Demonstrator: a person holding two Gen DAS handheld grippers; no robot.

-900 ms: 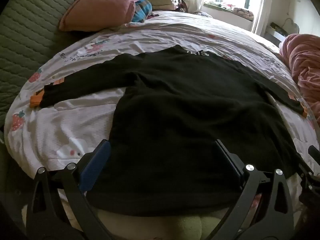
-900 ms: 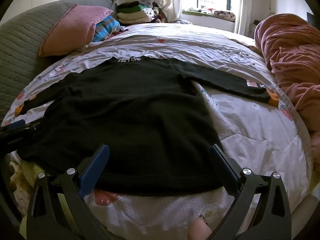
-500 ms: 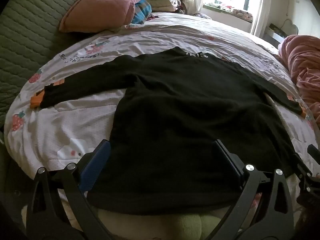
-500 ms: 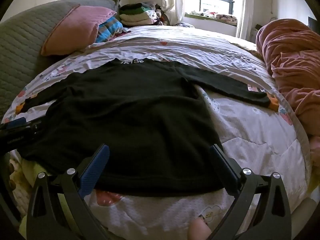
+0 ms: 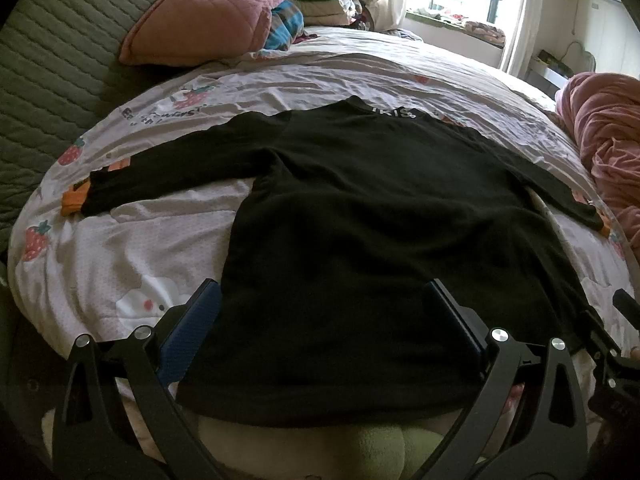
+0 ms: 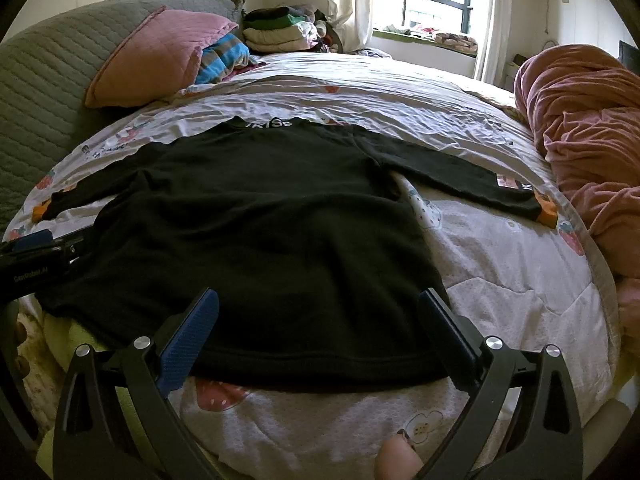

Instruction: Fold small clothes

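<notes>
A black long-sleeved top (image 5: 360,232) (image 6: 256,224) lies flat on the bed, neck at the far side, both sleeves spread out, with orange cuffs (image 5: 74,202) (image 6: 547,213). Over its near left hem corner my left gripper (image 5: 322,300) hovers open, nothing between its fingers. The right gripper (image 6: 318,308) stands open above the near right part of the hem, also empty. The left gripper's body (image 6: 32,256) shows at the left edge of the right wrist view, and the right one (image 5: 616,344) at the right edge of the left wrist view.
The white strawberry-print quilt (image 6: 500,280) covers the bed. A pink pillow (image 5: 200,16) and folded clothes (image 6: 276,32) sit at the far side by a green quilted headboard (image 5: 44,72). A bunched pink blanket (image 6: 588,140) lies along the right. A fingertip (image 6: 396,460) shows at the bottom.
Both grippers have tilted or drawn back slightly, so the top sits a little lower in each view. Both stay open and the top has not moved.
</notes>
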